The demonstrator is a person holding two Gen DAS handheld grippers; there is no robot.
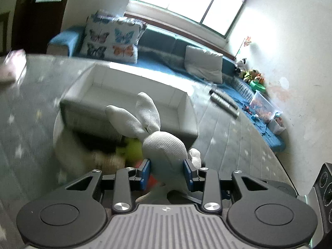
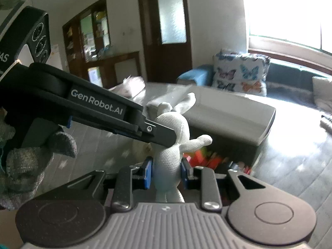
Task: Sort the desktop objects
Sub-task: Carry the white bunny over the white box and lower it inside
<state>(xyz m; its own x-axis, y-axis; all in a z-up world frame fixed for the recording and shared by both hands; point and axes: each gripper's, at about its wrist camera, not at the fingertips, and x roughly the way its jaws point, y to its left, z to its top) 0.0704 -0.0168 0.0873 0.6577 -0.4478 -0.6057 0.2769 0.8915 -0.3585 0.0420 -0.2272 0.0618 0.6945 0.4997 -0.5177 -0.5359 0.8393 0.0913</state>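
A white knitted rabbit toy (image 1: 164, 145) is held in the air by both grippers. My left gripper (image 1: 167, 171) is shut on its body below the head, ears pointing up and away. In the right wrist view my right gripper (image 2: 167, 173) is shut on the rabbit's lower body (image 2: 168, 161), and the left gripper's black finger (image 2: 159, 134) reaches in from the left and presses the rabbit's upper part. A white rectangular storage box (image 1: 132, 95) stands open just beyond the rabbit; it also shows in the right wrist view (image 2: 230, 112).
Yellow and orange toys (image 1: 132, 147) lie blurred on the glass table (image 1: 31, 114) below the box; red and orange items (image 2: 207, 157) show there too. A gloved hand (image 2: 27, 161) holds the left gripper. A blue sofa (image 1: 157, 62) with cushions lies behind.
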